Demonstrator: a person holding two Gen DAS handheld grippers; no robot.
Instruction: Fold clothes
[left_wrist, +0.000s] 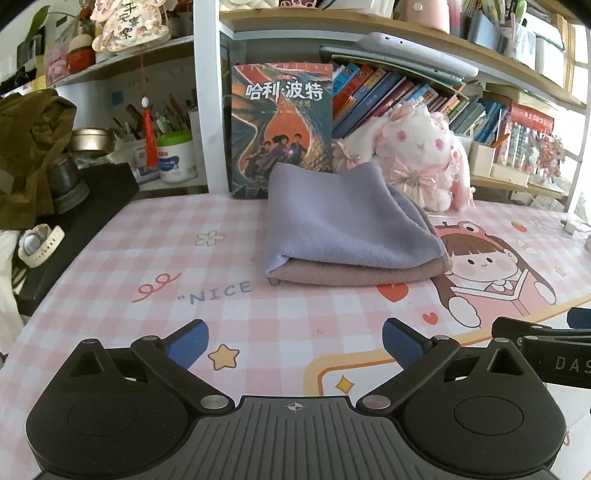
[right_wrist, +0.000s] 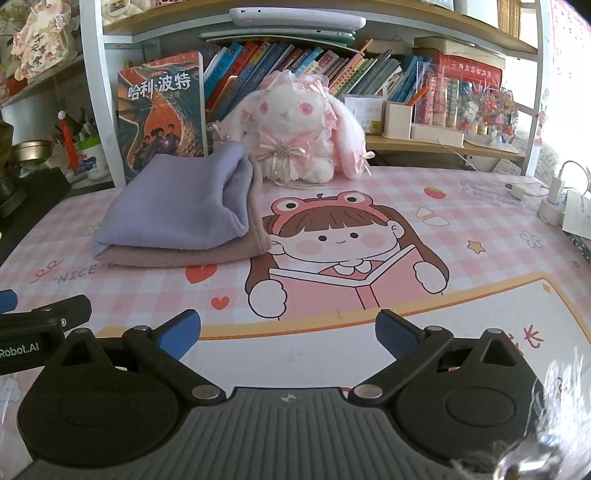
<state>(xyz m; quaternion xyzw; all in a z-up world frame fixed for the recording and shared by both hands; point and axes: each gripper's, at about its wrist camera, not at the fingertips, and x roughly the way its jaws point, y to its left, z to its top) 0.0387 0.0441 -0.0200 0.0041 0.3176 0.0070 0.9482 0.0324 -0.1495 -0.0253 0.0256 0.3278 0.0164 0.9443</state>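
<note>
Both tongs, left tongs (left_wrist: 293, 345) and right tongs (right_wrist: 288, 334), are hovering wide open over the near edge of the table (left_wrist: 110, 258), gripping nothing. The cloth (left_wrist: 343, 229), folded with its lilac layer lying over a pink-brown one, is resting at the far side of the table, well apart from both tongs. A book (left_wrist: 282, 125) is standing just behind it, and a plush rabbit (right_wrist: 291, 133) is sitting to its right.
</note>
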